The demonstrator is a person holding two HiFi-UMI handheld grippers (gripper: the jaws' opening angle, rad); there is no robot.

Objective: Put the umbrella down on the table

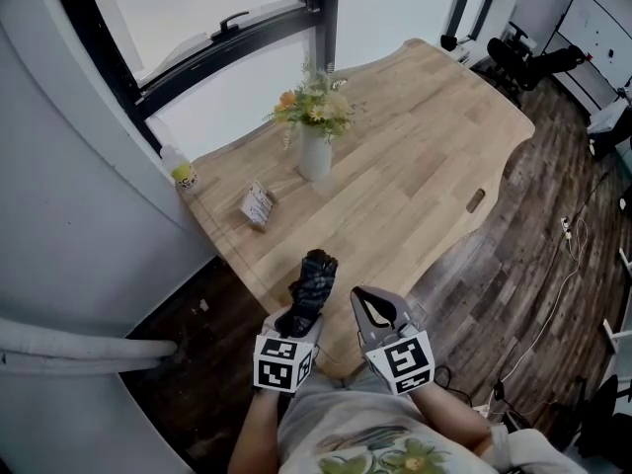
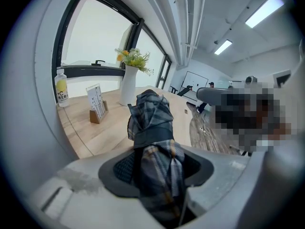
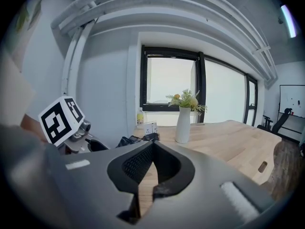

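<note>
My left gripper [image 1: 301, 316] is shut on a folded dark plaid umbrella [image 1: 314, 280], which sticks out past the jaws over the near edge of the wooden table [image 1: 425, 156]. In the left gripper view the umbrella [image 2: 150, 118] fills the gap between the grey pads [image 2: 123, 168] and points toward the vase. I cannot tell whether it touches the tabletop. My right gripper [image 1: 367, 306] sits just right of it, jaws closed on nothing; in its own view the right gripper [image 3: 153, 146] shows its tips meeting, with the umbrella [image 3: 136, 140] lying to its left.
A white vase of flowers [image 1: 314, 148] stands mid-table. A small card stand [image 1: 258, 205] and a drink bottle [image 1: 181, 171] sit near the window corner. The table has a slot [image 1: 476, 200] by its right edge. Dark wood floor lies to the right.
</note>
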